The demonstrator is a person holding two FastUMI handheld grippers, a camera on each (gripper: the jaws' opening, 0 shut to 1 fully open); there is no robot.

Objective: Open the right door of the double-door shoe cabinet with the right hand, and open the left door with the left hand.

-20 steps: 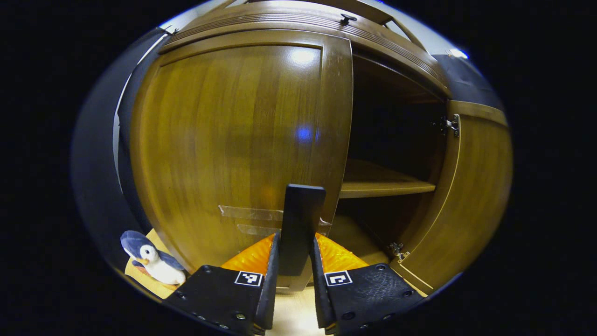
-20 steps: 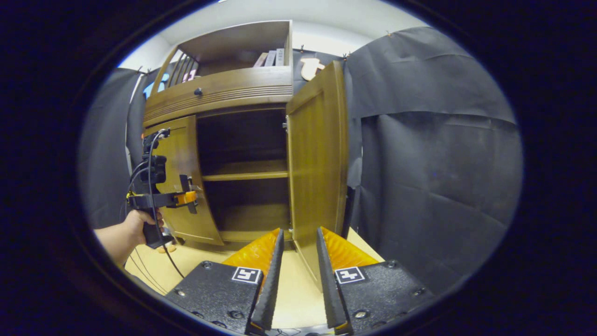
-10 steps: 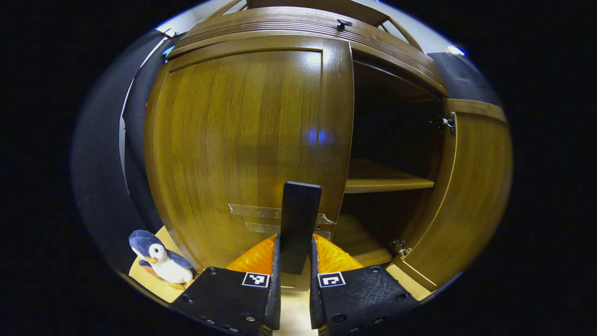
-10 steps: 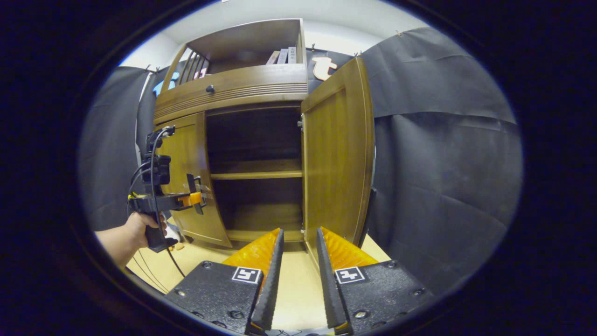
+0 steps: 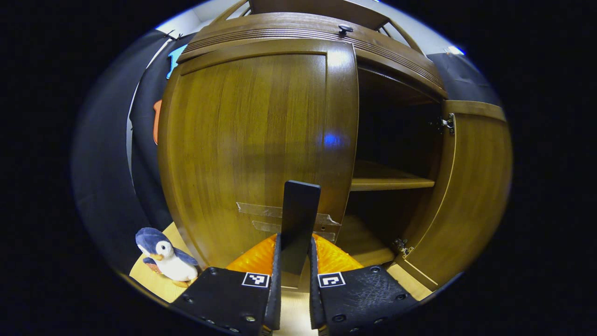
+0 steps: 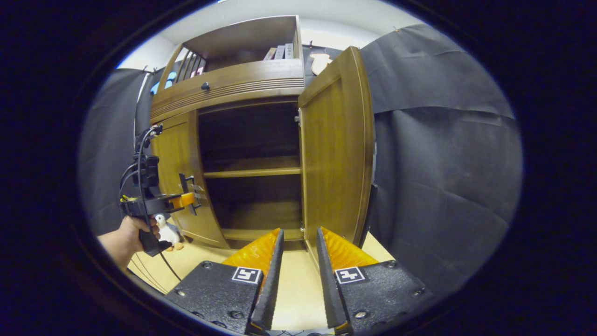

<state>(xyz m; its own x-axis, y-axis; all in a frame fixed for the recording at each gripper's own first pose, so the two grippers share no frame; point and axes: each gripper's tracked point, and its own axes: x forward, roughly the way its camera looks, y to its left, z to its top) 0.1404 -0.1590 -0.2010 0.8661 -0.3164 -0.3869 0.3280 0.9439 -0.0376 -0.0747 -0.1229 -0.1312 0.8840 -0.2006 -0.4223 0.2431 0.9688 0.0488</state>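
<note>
Left gripper [image 5: 294, 261] is clamping the upright handle [image 5: 298, 219] on the left door [image 5: 252, 140], hinge far left of the handle. Right gripper [image 6: 295, 261] is idling, fingers parted, before the wide-open right door [image 6: 336, 154].

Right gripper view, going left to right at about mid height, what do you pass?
Hand holding the left tongs → brown wooden left door, partly open → dark open cabinet interior with a wooden shelf → brown wooden right door, swung wide open → black cloth wall.
</note>
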